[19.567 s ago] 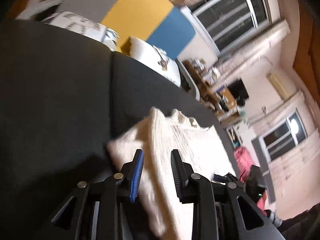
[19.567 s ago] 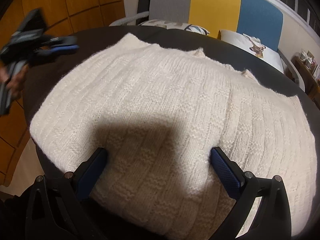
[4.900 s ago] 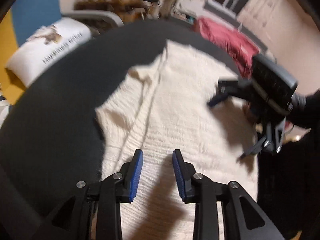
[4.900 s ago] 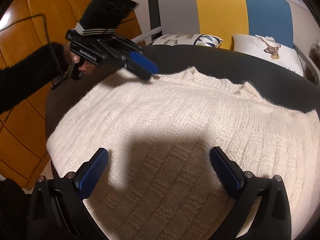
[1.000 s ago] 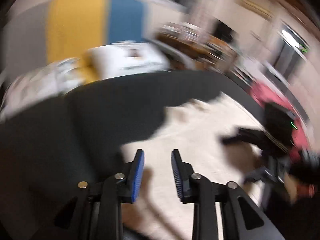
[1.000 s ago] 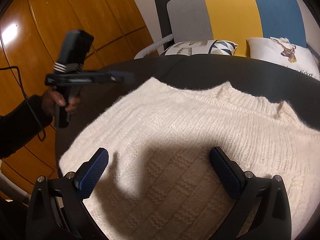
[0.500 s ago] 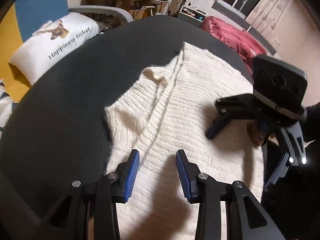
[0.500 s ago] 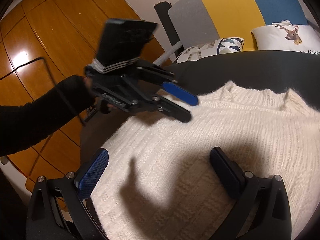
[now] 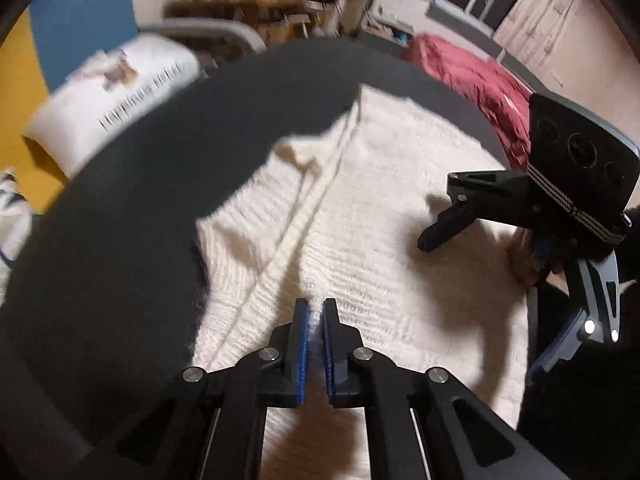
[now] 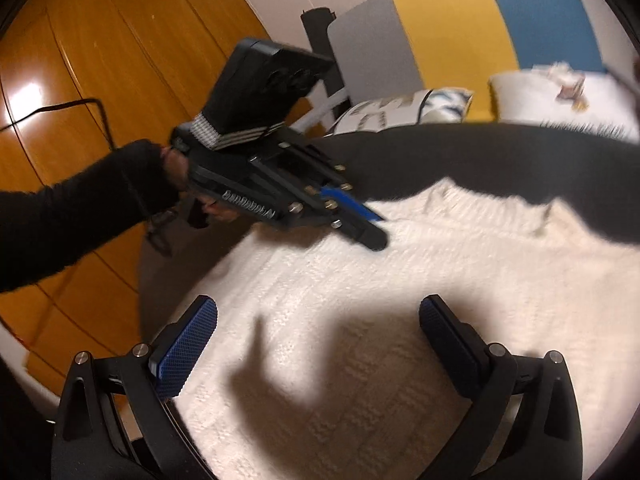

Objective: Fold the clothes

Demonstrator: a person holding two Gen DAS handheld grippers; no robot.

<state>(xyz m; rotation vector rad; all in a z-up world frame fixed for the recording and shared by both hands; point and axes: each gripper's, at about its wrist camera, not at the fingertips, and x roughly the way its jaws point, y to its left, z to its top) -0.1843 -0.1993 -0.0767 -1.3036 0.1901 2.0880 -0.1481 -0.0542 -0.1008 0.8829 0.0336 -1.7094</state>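
One sleeve fold is done on the cream sweater [image 9: 384,216], the rest isn't. Left hand-held gripper [image 9: 315,320] has just pinched down onto the knit; right hand-held gripper [image 10: 316,336] hangs wide, empty.

Black, angular left gripper [image 9: 315,312] and right gripper [image 10: 316,330], each with blue cross-hatched fingertip pads [image 10: 186,342] and round silver screws. Black camera block [image 10: 260,88] strapped on with white-striped bands. Black knit sleeve [image 10: 76,216] over the left arm.
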